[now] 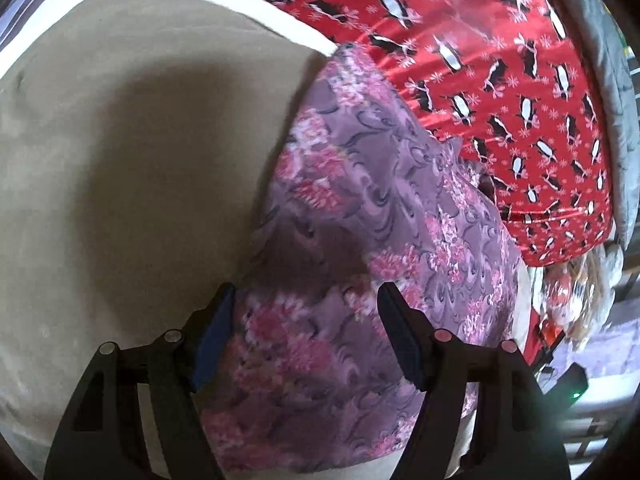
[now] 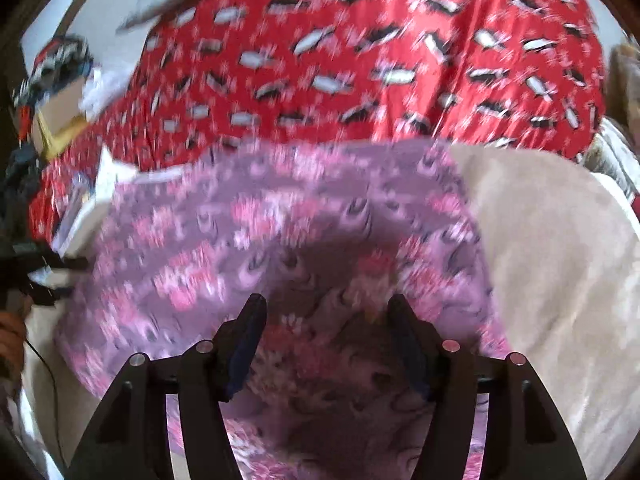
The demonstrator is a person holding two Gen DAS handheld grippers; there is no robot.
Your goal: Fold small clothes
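A purple garment with pink flowers (image 1: 360,216) lies on a beige surface (image 1: 120,160). It also shows in the right wrist view (image 2: 260,232), blurred by motion. My left gripper (image 1: 306,300) is open just above the garment's left edge, with one finger over the beige surface and the other over the cloth. My right gripper (image 2: 326,312) is open just above the garment, with cloth bunched between and under its fingers. Neither gripper holds anything.
A red cloth with a penguin print (image 1: 500,80) lies behind the garment, and shows in the right wrist view (image 2: 360,60) too. A grey padded edge (image 1: 616,100) runs at the far right. Clutter and boxes (image 2: 60,100) sit at the left.
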